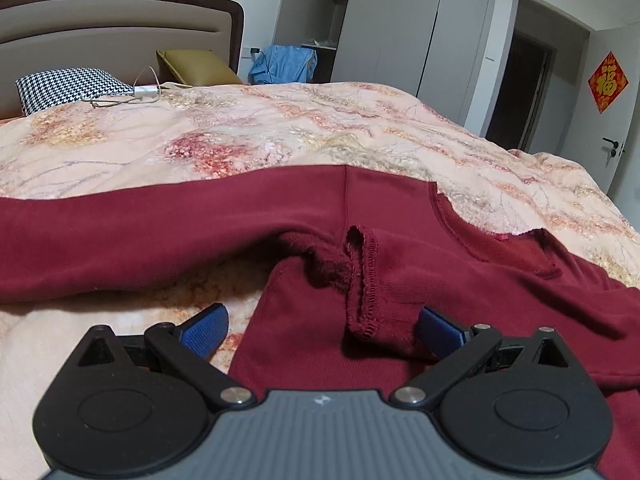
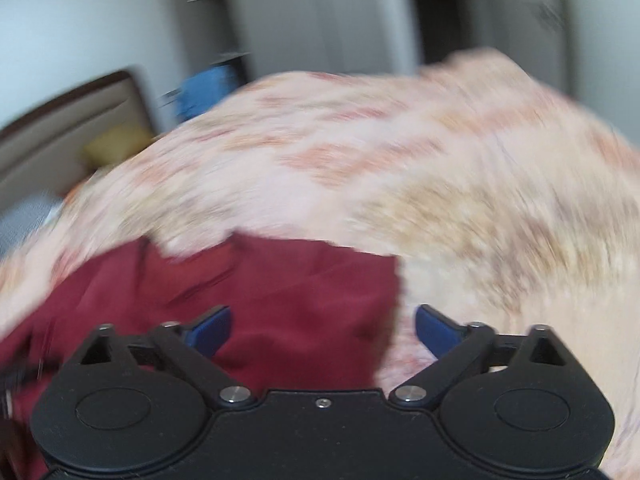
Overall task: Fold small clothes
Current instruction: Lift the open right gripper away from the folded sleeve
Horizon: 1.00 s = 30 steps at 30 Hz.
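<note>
A dark red long-sleeved top (image 1: 420, 280) lies spread on the floral bedspread (image 1: 240, 136), one sleeve stretched to the left, neckline at the right. Its side seam is turned up near the armpit. My left gripper (image 1: 322, 326) is open just above the top's body, its blue fingertips (image 1: 204, 328) on either side of the seam fold. In the right wrist view, which is blurred by motion, my right gripper (image 2: 322, 330) is open over the right edge of the red top (image 2: 280, 300), holding nothing.
The bed has a padded headboard (image 1: 112, 24), a houndstooth pillow (image 1: 68, 88), a gold pillow (image 1: 196, 66) and a white cable (image 1: 140, 92). A blue garment (image 1: 284, 64), wardrobes (image 1: 400, 20) and an open doorway (image 1: 524, 80) stand behind.
</note>
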{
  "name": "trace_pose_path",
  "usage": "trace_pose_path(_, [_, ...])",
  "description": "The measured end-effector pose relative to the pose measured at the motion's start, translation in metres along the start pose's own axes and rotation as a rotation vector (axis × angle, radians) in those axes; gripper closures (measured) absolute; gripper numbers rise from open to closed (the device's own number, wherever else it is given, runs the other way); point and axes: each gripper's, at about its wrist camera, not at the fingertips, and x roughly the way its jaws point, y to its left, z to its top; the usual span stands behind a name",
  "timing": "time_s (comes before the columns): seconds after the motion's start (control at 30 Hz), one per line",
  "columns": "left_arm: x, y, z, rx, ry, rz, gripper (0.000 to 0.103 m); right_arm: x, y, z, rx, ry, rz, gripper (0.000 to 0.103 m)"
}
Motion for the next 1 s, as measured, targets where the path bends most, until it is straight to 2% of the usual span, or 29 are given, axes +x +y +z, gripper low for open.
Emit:
trace_pose_path(0.03, [0.002, 0.000, -0.001, 0.004, 0.007, -0.001, 0.000, 0.010, -0.008, 0.003, 0.038, 0.015, -0.020, 0.020])
trace_pose_path(0.13, [0.005, 0.002, -0.004, 0.005, 0.009, -0.010, 0.000, 0.035, -0.022, 0.006, 0.103, 0.039, -0.033, 0.041])
trace_pose_path(0.17, [0.005, 0.003, -0.004, -0.002, 0.004, -0.017, 0.000, 0.042, -0.026, 0.006, 0.126, 0.050, -0.020, 0.054])
trace_pose_path(0.2, [0.004, 0.005, -0.005, -0.012, -0.001, -0.026, 0.000, 0.048, -0.027, 0.005, 0.145, 0.058, -0.001, 0.073])
trace_pose_path(0.27, [0.003, 0.011, -0.005, -0.036, -0.011, -0.048, 0.000, 0.050, -0.028, 0.006, 0.133, 0.047, 0.004, 0.093])
trace_pose_path(0.3, [0.002, 0.014, -0.005, -0.049, -0.017, -0.060, 0.000, 0.046, -0.025, 0.009, 0.092, 0.017, -0.019, 0.094])
trace_pose_path(0.4, [0.003, 0.019, -0.005, -0.072, -0.022, -0.079, 0.000, 0.033, -0.004, 0.013, -0.152, -0.091, -0.139, 0.095])
trace_pose_path(0.47, [0.004, 0.017, -0.005, -0.061, -0.016, -0.067, 0.000, 0.041, 0.008, 0.006, -0.295, -0.104, -0.212, 0.095])
trace_pose_path(0.5, [0.005, 0.015, -0.005, -0.052, -0.013, -0.059, 0.000, 0.048, 0.008, 0.002, -0.306, -0.082, -0.222, 0.095])
trace_pose_path(0.57, [0.006, 0.014, -0.005, -0.040, -0.011, -0.050, 0.000, 0.060, 0.004, -0.003, -0.284, -0.036, -0.230, 0.093])
trace_pose_path(0.63, [0.005, 0.014, -0.006, -0.044, -0.013, -0.053, 0.000, 0.058, -0.002, -0.008, -0.226, -0.048, -0.225, 0.086])
trace_pose_path(0.67, [0.005, 0.014, -0.006, -0.048, -0.014, -0.056, 0.000, 0.053, -0.005, -0.009, -0.191, -0.057, -0.218, 0.078])
trace_pose_path(0.7, [0.005, 0.015, -0.006, -0.049, -0.015, -0.057, 0.000, 0.047, -0.008, -0.011, -0.158, -0.064, -0.203, 0.071])
trace_pose_path(0.87, [0.005, 0.013, -0.007, -0.043, -0.017, -0.053, 0.000, 0.005, -0.021, -0.028, -0.021, -0.080, -0.074, 0.056])
trace_pose_path(0.97, [0.005, 0.013, -0.007, -0.043, -0.017, -0.053, 0.000, -0.006, -0.024, -0.044, 0.032, -0.044, -0.020, 0.055])
trace_pose_path(1.0, [0.005, 0.013, -0.007, -0.044, -0.018, -0.054, 0.000, -0.005, -0.024, -0.049, 0.040, -0.028, -0.027, 0.061])
